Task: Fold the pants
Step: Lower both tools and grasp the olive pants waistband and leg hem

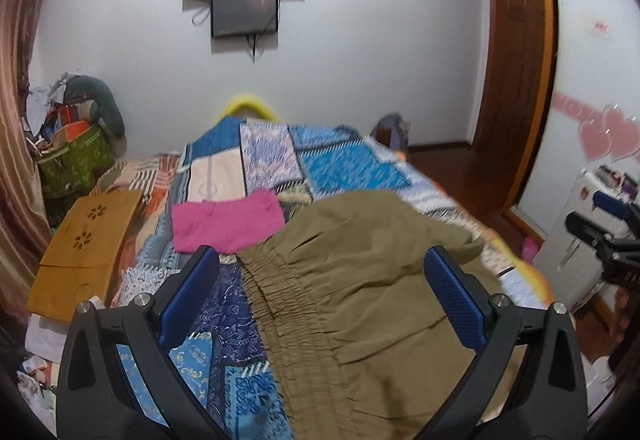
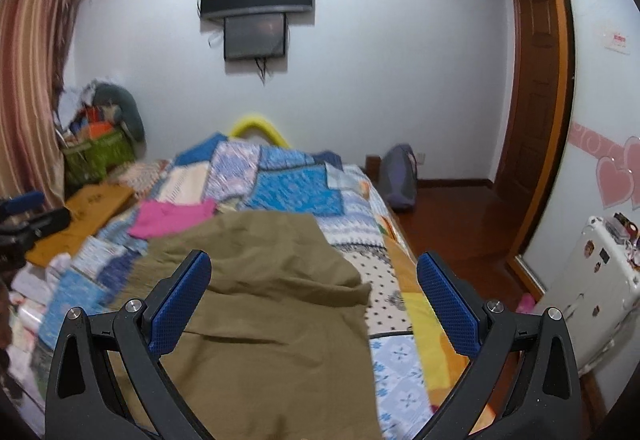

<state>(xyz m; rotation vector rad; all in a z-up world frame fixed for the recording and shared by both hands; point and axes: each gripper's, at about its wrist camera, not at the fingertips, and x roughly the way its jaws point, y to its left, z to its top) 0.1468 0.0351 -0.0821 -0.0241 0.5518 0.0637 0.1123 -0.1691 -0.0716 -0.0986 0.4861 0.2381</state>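
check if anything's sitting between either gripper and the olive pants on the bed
Nothing visible blocks either one. The olive pants lie directly under the open left gripper and right gripper. The pink garment lies beyond them, touching their far edge.

Left tool [image 1: 322, 264]: jaws spread wide, blue pads [image 1: 188, 292] empty, angled forward and down. Right tool [image 2: 314, 270]: likewise spread wide, nothing between its pads, same forward-down tilt.

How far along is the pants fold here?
Done: the olive pants lie on the quilt, apparently doubled over but rumpled. In hand: nothing; the left gripper and right gripper are open above them. Left: smoothing and further folds.
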